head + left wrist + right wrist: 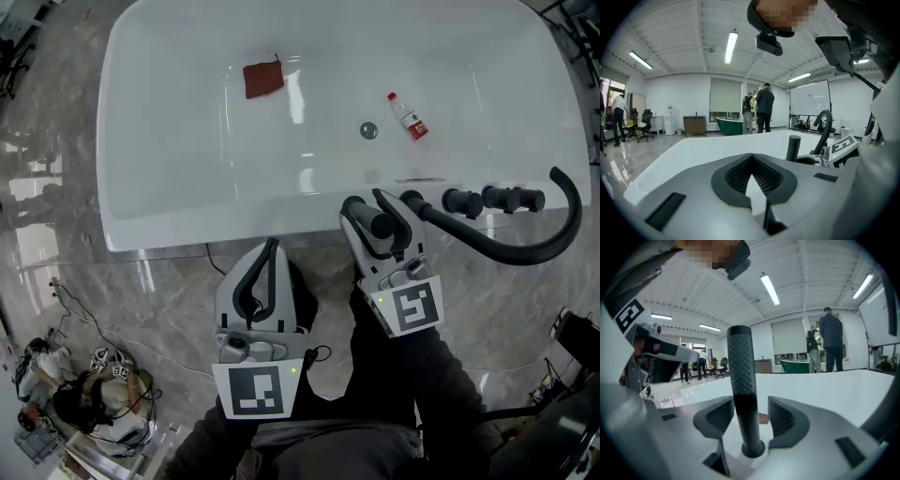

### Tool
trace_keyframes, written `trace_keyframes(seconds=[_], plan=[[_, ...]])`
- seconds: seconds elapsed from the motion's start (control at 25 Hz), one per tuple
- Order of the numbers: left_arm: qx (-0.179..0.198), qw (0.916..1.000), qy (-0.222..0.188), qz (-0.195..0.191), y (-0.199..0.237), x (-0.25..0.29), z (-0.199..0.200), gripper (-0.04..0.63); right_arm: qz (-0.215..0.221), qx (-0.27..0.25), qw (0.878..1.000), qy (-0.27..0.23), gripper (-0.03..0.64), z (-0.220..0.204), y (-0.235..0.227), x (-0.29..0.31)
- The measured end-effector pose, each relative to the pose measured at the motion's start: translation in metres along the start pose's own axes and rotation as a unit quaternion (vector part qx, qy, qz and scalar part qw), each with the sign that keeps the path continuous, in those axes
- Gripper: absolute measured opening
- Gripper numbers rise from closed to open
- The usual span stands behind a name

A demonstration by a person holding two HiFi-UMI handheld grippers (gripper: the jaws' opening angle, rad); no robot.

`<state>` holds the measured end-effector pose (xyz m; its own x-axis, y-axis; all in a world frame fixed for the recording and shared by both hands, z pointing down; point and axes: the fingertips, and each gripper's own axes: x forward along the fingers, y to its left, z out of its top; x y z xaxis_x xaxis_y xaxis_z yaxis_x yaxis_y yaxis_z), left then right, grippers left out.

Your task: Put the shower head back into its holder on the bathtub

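Note:
The black shower head (382, 225) stands upright on the near rim of the white bathtub (187, 234), its foot in a round holder (752, 449). My right gripper (380, 223) is open around its ribbed handle (740, 376), and a gap shows at the right pad (780, 414). A black hose (525, 248) loops away to the right. In front of the tub, left of the shower head, my left gripper (271, 247) is shut with nothing in it; its pads (751, 161) meet at the tips. The left gripper view also catches the handle (792, 147).
A red cloth (263, 79), a small bottle (409, 116) and the drain (369, 130) lie inside the tub. Black tap knobs (495, 198) line the rim to the right. Cables and gear (84, 384) lie on the marble floor at lower left. People stand far off (830, 341).

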<state>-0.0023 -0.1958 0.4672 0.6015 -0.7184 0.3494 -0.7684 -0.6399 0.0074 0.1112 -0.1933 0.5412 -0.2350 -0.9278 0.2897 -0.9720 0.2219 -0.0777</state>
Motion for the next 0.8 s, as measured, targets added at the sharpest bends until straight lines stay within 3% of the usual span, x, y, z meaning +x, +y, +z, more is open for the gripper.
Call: trace_keyframes(seconds=[0.68, 0.8], plan=[[-0.014, 0.9999, 0.009, 0.001, 0.005, 0.001, -0.01, 0.003, 0.004, -0.049, 0.999, -0.014, 0.21, 0.004, 0.008, 0.002], [-0.011, 0.9999, 0.005, 0.013, 0.017, -0.002, -0.007, 0.003, 0.018, -0.056, 0.998, 0.013, 0.21, -0.006, 0.02, 0.01]])
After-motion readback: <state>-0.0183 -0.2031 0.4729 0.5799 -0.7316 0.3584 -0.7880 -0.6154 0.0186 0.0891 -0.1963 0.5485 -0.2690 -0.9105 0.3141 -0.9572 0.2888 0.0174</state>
